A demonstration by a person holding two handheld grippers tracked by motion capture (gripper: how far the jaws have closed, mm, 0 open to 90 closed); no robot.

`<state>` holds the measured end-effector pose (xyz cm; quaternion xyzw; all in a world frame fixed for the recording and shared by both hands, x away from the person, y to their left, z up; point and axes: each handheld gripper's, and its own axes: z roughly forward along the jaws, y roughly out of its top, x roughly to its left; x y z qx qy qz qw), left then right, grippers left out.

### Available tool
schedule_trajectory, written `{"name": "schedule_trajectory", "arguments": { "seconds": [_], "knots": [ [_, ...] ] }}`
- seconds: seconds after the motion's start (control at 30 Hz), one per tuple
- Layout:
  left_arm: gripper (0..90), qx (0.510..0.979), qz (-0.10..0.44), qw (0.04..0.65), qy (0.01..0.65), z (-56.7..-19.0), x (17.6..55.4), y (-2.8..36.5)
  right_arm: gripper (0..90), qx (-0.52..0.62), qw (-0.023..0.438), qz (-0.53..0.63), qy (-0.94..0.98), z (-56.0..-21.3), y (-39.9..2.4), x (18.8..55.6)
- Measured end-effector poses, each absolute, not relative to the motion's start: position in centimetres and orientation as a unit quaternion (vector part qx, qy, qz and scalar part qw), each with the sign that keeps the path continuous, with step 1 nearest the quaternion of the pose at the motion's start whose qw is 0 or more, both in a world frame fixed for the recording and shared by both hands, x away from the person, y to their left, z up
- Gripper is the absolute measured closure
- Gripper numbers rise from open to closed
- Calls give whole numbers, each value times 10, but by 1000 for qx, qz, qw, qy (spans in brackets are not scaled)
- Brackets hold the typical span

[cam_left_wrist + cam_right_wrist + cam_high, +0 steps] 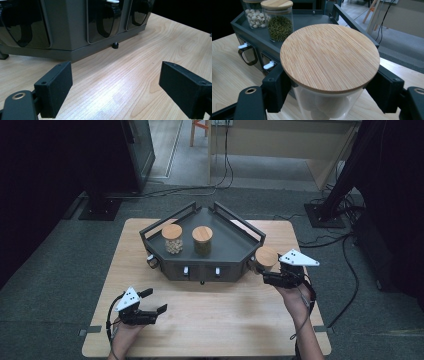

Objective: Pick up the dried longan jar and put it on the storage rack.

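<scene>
Right gripper [274, 275], jaws clamped on wood-lidded jar [329, 56] at rack's [227, 251] 3 o'clock, likely mid-transfer, next needing a lift onto it; left gripper [155, 301] wide open, empty.

Right hand-held gripper [270, 276] grips jar [266, 258] beside rack [235, 245].

The tabletop [210, 315] is pale wood, smooth, with clear grain and a soft sheen. At its twelve o'clock the rack [227, 247] looks like matt dark-grey metal, its front pockets [103, 18] of glossy dark plastic. The jars [172, 240] are clear glass with light, fine-grained wooden lids [329, 53]. Each tool [115, 92] has matt black plastic jaws. The floor [55, 270] looks like rough grey carpet.
</scene>
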<state>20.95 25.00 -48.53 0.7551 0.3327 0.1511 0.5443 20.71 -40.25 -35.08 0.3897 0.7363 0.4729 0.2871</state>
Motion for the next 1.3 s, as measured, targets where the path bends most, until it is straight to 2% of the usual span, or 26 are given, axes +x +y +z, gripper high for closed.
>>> {"name": "schedule_trajectory", "arguments": {
  "seconds": [1.3],
  "knots": [
    [116,753,153,546,332,-485,209,252,258,388,275,476,740,-329,-374,255]
  ]
}}
